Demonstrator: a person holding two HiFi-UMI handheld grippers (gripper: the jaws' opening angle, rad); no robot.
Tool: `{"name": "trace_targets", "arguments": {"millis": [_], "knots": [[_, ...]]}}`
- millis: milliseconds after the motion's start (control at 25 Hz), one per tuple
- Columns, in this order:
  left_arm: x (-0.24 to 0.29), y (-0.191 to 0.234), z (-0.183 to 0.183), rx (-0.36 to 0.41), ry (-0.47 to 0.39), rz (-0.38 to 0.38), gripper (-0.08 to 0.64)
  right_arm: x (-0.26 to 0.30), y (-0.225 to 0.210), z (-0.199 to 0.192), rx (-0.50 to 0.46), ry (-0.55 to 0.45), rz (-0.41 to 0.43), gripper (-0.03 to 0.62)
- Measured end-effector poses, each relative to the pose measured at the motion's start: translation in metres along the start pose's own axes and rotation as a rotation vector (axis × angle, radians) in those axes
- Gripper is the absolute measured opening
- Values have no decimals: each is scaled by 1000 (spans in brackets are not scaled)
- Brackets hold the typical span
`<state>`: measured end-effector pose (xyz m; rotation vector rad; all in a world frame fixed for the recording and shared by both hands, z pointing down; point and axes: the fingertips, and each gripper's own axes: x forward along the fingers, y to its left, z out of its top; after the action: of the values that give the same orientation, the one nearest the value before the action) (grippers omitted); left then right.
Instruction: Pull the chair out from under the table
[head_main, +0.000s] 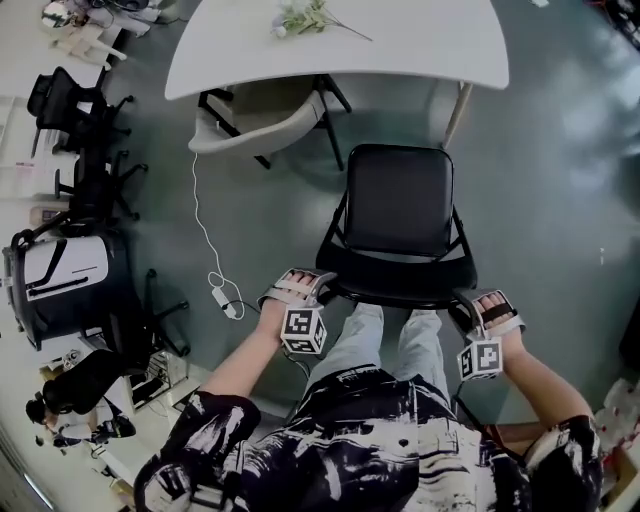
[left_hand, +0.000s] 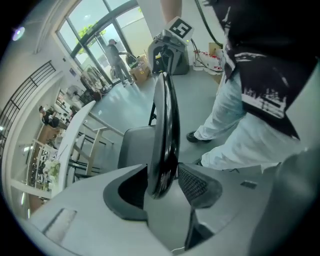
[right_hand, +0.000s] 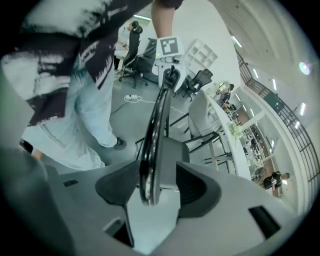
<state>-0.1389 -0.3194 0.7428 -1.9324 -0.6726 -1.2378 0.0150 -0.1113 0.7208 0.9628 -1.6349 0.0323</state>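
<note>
The black folding chair (head_main: 400, 210) stands on the grey floor in front of the white table (head_main: 400, 45), its seat out from under the tabletop. My left gripper (head_main: 303, 292) is at the left end of the chair's backrest (head_main: 400, 278) and my right gripper (head_main: 482, 318) at the right end. In the left gripper view the backrest's edge (left_hand: 165, 125) runs between the jaws of the left gripper (left_hand: 162, 185), with a gap at the pads. In the right gripper view the backrest (right_hand: 155, 135) likewise sits loose inside the right gripper (right_hand: 157, 187). Both grippers are open.
A beige chair (head_main: 265, 120) is tucked under the table's left part. A flower sprig (head_main: 310, 18) lies on the table. A white cable (head_main: 205, 230) with a plug block (head_main: 222, 298) trails on the floor. Office chairs (head_main: 85, 150) stand at the left. The person's legs (head_main: 385, 345) are right behind the chair.
</note>
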Motion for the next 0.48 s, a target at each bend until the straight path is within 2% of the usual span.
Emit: {"name": "trace_targets", "arguments": {"millis": [80,120,200,280,360,440,480], "knots": [[-35,16,-5,-27,-6,34,177,-38,-40,9,42,-28,-67,204],[-54,32,-3,-62,-19,73,158,-57,-68,14,92,-38,-116,204],[-95,76,11,-174,-92,177,131,-92,-133,26,264,-91,-227,196],[-142,132,41,-318,-236,295,89,-127,-203,47,472,-225,-328,182],[-195,185,79,-438,-421,394,78,-164,-266,78,662,-406,-382,161],[-247,230,117,-506,-603,457,75,-203,-320,109,792,-580,-411,146],[-270,249,134,-526,-682,477,75,-223,-344,122,818,-654,-433,140]]}}
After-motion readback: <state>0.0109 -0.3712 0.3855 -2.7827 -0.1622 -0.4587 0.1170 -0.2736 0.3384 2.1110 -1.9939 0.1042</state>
